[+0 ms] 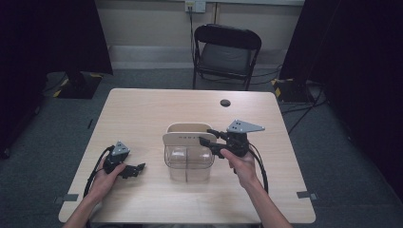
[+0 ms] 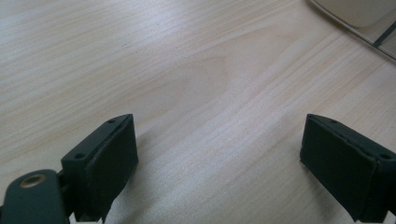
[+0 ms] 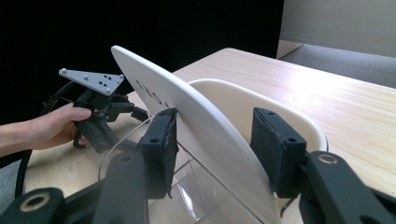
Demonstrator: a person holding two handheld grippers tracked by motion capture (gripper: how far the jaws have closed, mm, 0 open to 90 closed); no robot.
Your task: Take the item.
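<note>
A pale wooden counter [image 1: 142, 114] stands in a dim room, with a person's two forearms coming in from the near edge, each hand holding black two-jaw tongs. Near the middle of the counter sits a clear plastic container [image 1: 187, 164] with rounded walls and an inner divider. A cream-white flat oval lid [image 1: 183, 138] stands tilted on edge across its top, and behind it rises the container's cream-white curved back rim [image 1: 188, 126]. The right tongs [image 1: 207, 144], carrying a grey three-cornered plate, are held level at the right side of the container, pointing left at the lid. In the right gripper view the jaws of these tongs [image 3: 212, 135] stand either side of the tilted lid [image 3: 196, 116]: the left pad is pressed against its face, the right pad sits behind it, and the jaws are drawn in as far as they go, pinching the lid. The left tongs [image 1: 139, 167] rest on the counter well to the left of the container, held by the left hand [image 1: 107, 179]. In the left gripper view their jaws [image 2: 219, 163] are spread wide over bare wood, with nothing between them. A black folding chair [image 1: 225, 54] stands beyond the far edge of the counter.
</note>
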